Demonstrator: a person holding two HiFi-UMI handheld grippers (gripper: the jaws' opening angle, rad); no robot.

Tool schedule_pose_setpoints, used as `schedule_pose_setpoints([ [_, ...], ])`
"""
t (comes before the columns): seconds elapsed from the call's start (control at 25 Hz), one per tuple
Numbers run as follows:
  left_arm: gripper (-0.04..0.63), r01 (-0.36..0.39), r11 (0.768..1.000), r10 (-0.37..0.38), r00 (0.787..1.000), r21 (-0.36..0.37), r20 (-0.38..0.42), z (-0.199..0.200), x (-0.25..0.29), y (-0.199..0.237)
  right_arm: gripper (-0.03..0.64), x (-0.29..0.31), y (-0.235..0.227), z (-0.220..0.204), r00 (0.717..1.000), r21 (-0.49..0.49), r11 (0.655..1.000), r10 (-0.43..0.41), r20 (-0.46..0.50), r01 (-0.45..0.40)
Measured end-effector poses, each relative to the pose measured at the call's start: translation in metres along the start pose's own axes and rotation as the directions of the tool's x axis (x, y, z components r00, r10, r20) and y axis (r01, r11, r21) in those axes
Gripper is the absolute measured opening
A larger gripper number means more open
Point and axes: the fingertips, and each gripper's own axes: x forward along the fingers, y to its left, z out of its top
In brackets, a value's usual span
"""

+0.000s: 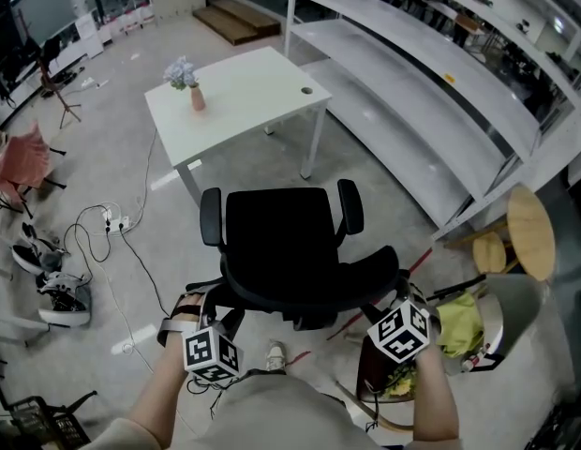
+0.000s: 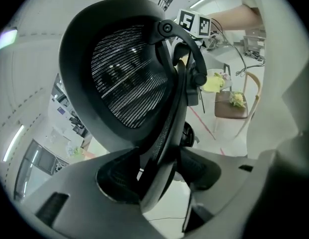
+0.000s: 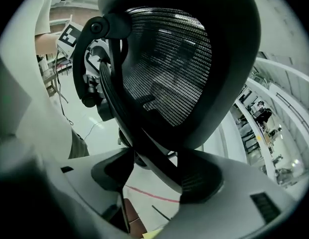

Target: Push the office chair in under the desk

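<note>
The black office chair point(image 1: 276, 242) stands with its mesh backrest toward me, a short way in front of the white desk point(image 1: 244, 97). My left gripper point(image 1: 214, 306) is at the backrest's lower left edge and my right gripper point(image 1: 389, 296) at its lower right edge. In the left gripper view the backrest frame point(image 2: 164, 128) runs down between the jaws of the left gripper point(image 2: 162, 176), and both pads lie against it. The right gripper point(image 3: 159, 176) likewise has the backrest's frame and mesh edge point(image 3: 169, 83) clamped between its pads.
A vase of flowers point(image 1: 192, 87) stands on the desk. Long white shelving point(image 1: 431, 92) runs along the right. A wooden stool point(image 1: 531, 232) and a brown chair with yellow items point(image 1: 459, 331) are at the right. Cables point(image 1: 103, 223) and shoes point(image 1: 61, 293) lie on the floor at the left.
</note>
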Motion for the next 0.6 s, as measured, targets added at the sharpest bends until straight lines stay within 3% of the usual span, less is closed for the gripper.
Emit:
schedule_pose_setpoints([
  [0.6,0.242,-0.043,0.999,0.043,0.999,-0.012,0.013,0.014,0.039,0.05,0.284,0.04,-0.065,0.023,1.0,-0.055,0.998,-0.005,0.019,0.006],
])
